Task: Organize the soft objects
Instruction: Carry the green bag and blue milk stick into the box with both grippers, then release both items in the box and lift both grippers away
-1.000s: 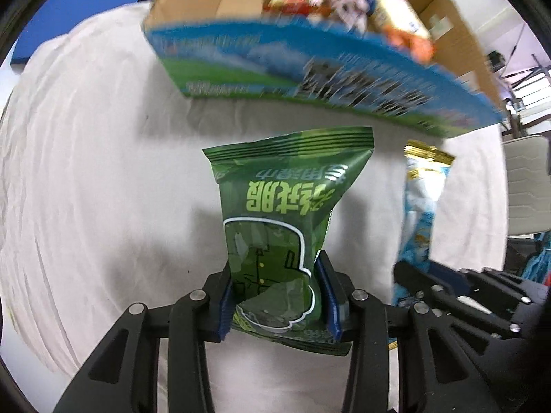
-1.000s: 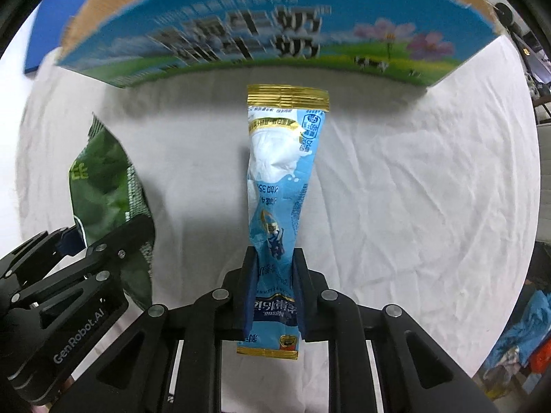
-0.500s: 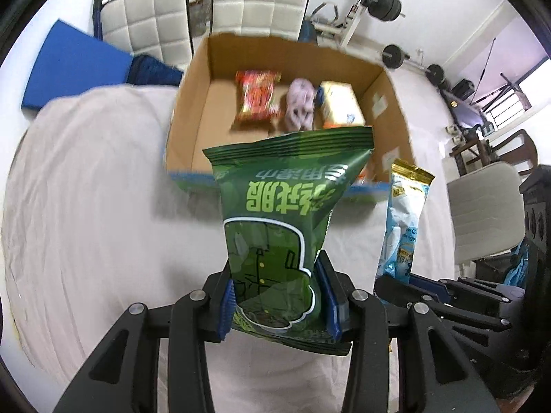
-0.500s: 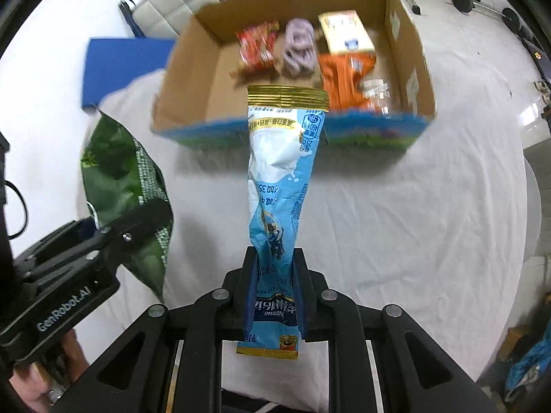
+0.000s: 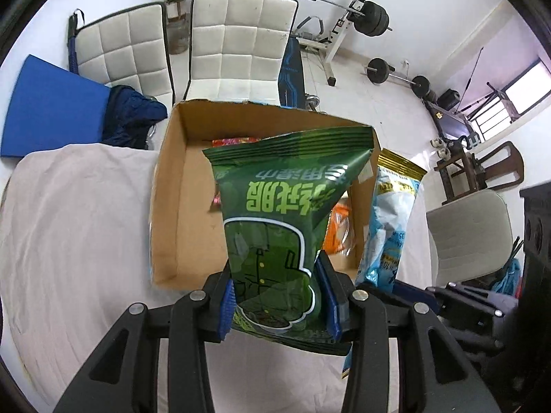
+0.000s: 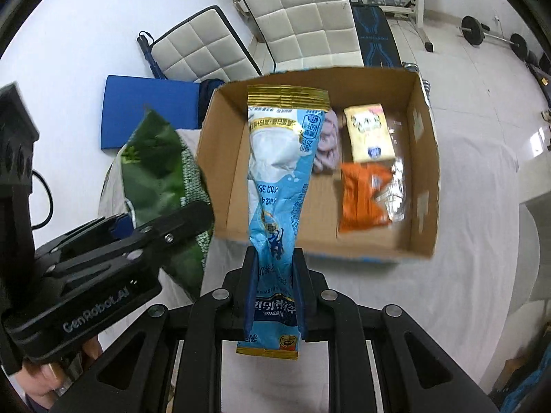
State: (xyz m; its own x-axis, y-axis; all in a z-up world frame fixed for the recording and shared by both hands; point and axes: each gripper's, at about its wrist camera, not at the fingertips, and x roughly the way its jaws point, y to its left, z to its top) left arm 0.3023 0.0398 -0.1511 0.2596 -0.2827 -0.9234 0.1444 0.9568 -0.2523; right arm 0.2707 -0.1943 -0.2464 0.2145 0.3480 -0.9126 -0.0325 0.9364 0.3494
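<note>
Carrying two soft packets over to the open box is the step in hand, and doing it well is mostly a matter of height and placing.

In the left wrist view, the left gripper [image 5: 279,296] is clenched on the lower end of the green snack bag [image 5: 286,213], blue pads pressed into its sides, the bag standing up through the centre of the frame. Behind it the cardboard box [image 5: 172,206] fills the middle, its floor bare on the left side and an orange packet [image 5: 339,227] showing at the bag's right edge. The blue milk-powder sachet [image 5: 389,220] hangs at centre right. The green bag looks puffy and light, so I judge a gentle squeeze is enough; it should be lowered over the bare left floor and let go only once its bottom is below the near wall.

In the right wrist view, the right gripper [image 6: 273,289] is shut tight on the bottom of that sachet, which rises limply up the middle of the frame in front of the box. Inside, toward the right, lie the orange packet, a cream packet [image 6: 368,130] and a purplish soft item [image 6: 329,144], half hidden. The left gripper and green bag sit at lower left, near but apart. Keeping the two grippers spread would avoid a clash; the sachet likely suits the open strip left of the purplish item. The white cloth [image 6: 475,206] lies under the box.
</note>
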